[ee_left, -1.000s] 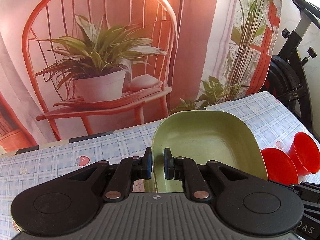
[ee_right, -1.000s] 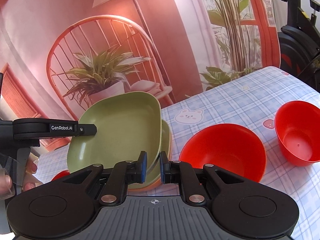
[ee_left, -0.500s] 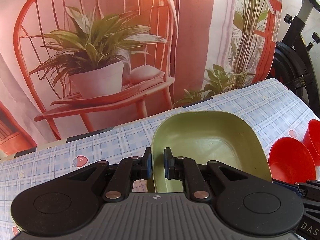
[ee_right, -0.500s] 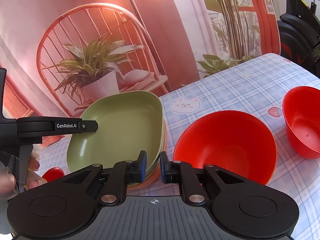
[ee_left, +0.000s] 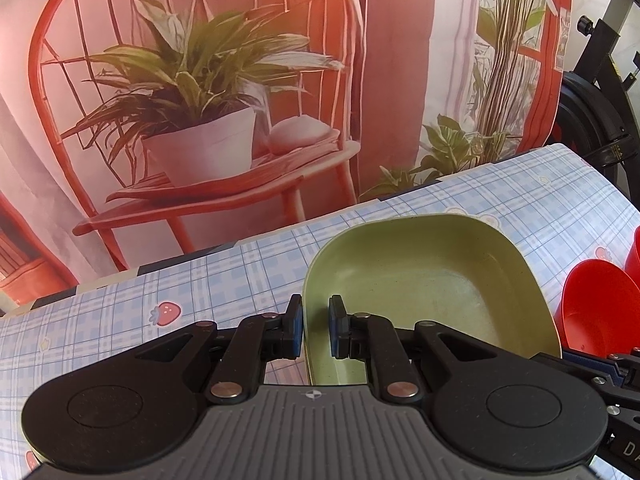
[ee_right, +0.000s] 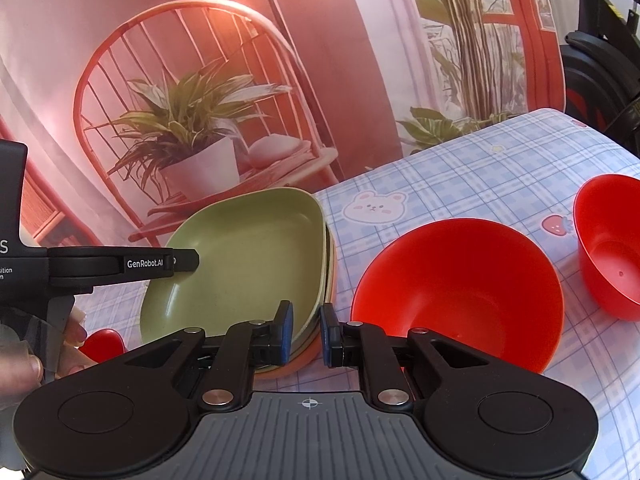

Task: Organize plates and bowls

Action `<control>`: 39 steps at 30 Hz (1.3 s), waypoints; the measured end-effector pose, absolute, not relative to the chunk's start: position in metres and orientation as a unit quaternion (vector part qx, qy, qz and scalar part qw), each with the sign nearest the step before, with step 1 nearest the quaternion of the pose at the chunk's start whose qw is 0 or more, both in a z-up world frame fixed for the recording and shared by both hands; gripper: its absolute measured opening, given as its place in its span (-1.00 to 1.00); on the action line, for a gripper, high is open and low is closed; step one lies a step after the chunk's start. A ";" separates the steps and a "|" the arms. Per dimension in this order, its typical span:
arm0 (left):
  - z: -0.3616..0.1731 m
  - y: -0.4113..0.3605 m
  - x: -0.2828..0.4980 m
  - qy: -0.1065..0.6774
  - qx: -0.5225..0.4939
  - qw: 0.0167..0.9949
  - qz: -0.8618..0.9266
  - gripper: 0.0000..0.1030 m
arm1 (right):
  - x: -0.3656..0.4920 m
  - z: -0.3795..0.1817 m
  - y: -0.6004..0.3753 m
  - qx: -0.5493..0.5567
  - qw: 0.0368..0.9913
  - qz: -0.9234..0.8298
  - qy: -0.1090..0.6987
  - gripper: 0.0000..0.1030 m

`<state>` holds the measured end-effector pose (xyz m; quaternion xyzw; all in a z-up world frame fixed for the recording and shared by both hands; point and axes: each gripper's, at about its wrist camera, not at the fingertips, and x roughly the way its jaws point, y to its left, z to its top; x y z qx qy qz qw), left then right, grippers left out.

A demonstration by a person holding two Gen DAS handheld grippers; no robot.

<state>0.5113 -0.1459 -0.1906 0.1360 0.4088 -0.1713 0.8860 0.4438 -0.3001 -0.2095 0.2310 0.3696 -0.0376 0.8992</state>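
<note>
My left gripper (ee_left: 316, 326) is shut on the left rim of a green square plate (ee_left: 432, 280), one pad inside the wall and one outside. In the right wrist view that plate (ee_right: 248, 256) lies nearly flat on a stack of plates, with an orange plate (ee_right: 304, 366) at the bottom. The left gripper (ee_right: 192, 259) reaches in from the left. My right gripper (ee_right: 306, 330) is shut on the near right rim of the stack. A large red bowl (ee_right: 460, 288) sits just right of it.
A second red bowl (ee_right: 612, 248) stands at the far right on the blue checked tablecloth (ee_right: 500, 184). A small red object (ee_right: 102, 344) lies by the person's hand (ee_right: 36, 360). A printed backdrop hangs behind the table; an exercise bike (ee_left: 600, 80) stands beyond the right edge.
The green plate in my left gripper has come down and levelled out onto the stack. My right gripper has stayed on the stack's rim.
</note>
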 end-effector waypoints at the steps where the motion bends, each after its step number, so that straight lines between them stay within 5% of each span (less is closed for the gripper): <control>1: -0.191 -0.146 0.511 0.409 0.136 0.886 -0.171 -0.72 | 0.444 -0.210 -0.300 0.230 0.899 -0.037 0.370 -0.74; 39: -0.172 -0.135 0.491 0.406 0.111 0.894 -0.156 -0.65 | 0.426 -0.195 -0.283 0.183 0.915 -0.043 0.358 -0.60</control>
